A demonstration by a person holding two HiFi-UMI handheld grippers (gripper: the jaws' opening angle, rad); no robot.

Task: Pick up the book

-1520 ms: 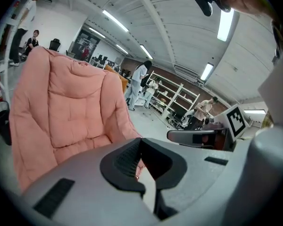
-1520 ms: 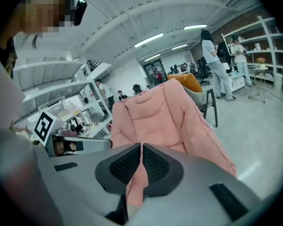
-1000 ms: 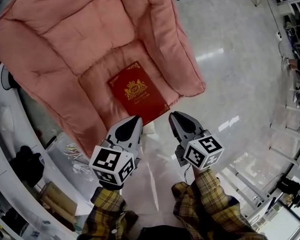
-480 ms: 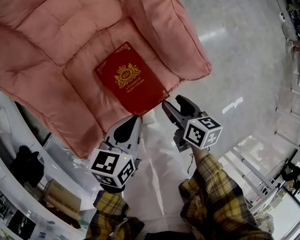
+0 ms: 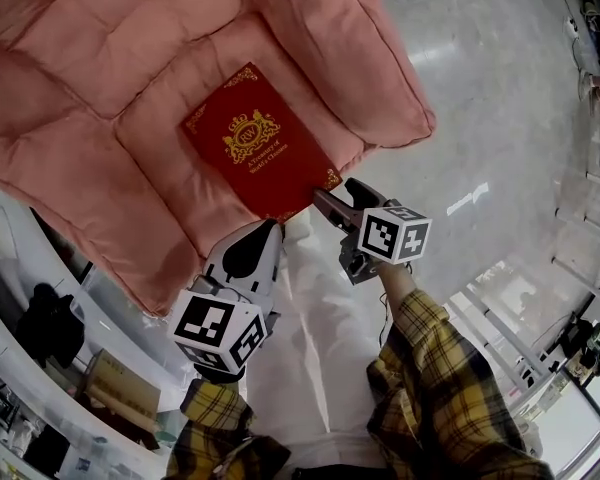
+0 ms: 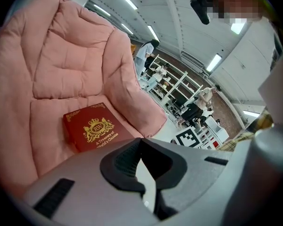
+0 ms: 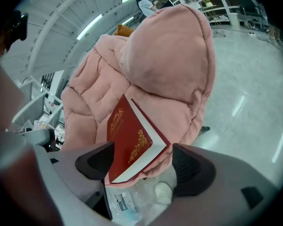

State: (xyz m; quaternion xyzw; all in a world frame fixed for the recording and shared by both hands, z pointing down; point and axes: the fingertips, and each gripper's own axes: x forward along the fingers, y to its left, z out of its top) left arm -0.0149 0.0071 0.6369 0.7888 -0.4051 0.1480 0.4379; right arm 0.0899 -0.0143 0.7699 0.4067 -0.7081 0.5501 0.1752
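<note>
Two right gripper [image 7: 141, 161] jaws — just opened — straddle the book [image 7: 132, 140].

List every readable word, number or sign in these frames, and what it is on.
"RW": crest on the red book cover.
"A Treasury of World's Classics": under that crest, second line less sure.
Marker cubes: square patterns only, no words.
Label on the plastic packet: too blurred to read.

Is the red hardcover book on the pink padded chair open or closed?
Closed. The red hardcover book lies cover-up on the pink padded chair, and the right gripper view shows its pages as one shut block.
</note>
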